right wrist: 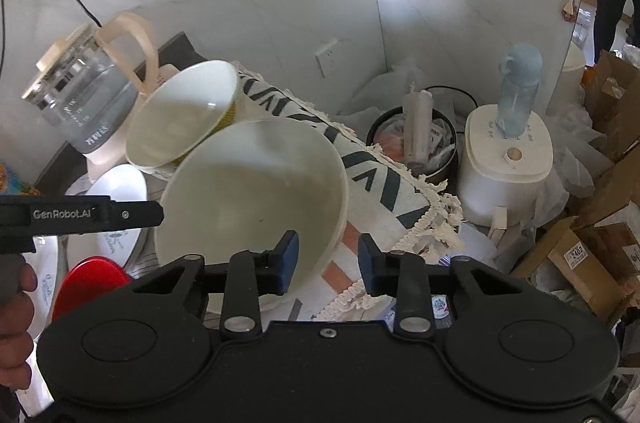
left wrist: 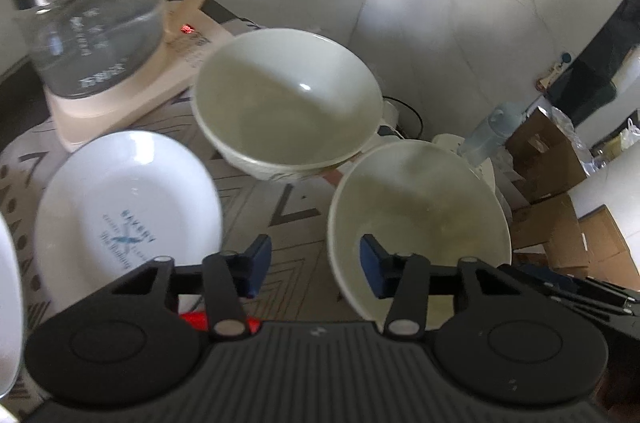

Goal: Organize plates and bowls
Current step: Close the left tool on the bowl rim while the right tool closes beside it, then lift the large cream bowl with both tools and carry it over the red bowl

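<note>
Both grippers straddle the near bowl (left wrist: 420,215), just beside the kettle-side bowl (left wrist: 286,103): left gripper (left wrist: 316,269) and right gripper (right wrist: 328,263) apart, unclamped. Seat pads squarely before squeezing.

- left hand-held gripper (left wrist: 316,269): matte black body, ribbed grey panel along the centre top, two round black discs either side
- its fingers (left wrist: 258,265): black linkage arms, silver round pivot pins, blue rectangular pads
- right hand-held gripper (right wrist: 329,263): same black housing, smooth top here, one small screw at centre, same twin discs
- its fingers (right wrist: 289,261): black links, silver pins, blue pads
- in the right wrist view, the left unit's side shows as a black bar with white "GenRobot.AI" lettering and a small screw
- person's hand (right wrist: 14,311) at the left edge, no sleeve visible
</note>
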The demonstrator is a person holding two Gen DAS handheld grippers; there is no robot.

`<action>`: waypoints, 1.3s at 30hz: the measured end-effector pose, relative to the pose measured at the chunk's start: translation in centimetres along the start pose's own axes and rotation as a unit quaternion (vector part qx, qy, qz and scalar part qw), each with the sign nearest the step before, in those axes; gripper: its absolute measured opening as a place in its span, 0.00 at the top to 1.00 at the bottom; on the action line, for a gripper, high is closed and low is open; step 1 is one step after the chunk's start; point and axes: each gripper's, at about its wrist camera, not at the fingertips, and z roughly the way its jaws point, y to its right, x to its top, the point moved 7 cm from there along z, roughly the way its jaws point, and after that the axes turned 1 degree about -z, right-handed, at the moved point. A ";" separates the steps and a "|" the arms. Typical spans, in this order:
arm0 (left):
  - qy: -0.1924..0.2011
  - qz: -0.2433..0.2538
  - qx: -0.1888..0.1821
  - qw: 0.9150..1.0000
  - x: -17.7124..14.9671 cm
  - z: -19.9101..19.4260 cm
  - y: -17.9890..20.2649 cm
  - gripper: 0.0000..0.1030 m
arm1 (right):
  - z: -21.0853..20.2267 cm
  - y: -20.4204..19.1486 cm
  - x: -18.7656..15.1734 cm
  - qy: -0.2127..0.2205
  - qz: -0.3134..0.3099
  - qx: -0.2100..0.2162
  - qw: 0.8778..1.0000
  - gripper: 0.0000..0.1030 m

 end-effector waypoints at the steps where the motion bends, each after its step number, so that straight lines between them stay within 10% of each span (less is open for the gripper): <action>1: -0.004 0.001 -0.003 1.000 0.1 0.5 0.1 0.59 | 0.2 0.1 0.1 -0.002 0.001 -0.001 1.000 0.71; 15: -0.046 0.003 -0.010 0.999 0.3 4.9 0.8 0.95 | 3.0 0.0 0.3 -0.023 0.002 -0.007 1.000 0.86; 39: 0.044 -0.054 -0.010 0.998 -0.1 -3.1 0.4 0.95 | -2.1 -2.6 2.6 0.041 -0.063 0.037 0.996 0.87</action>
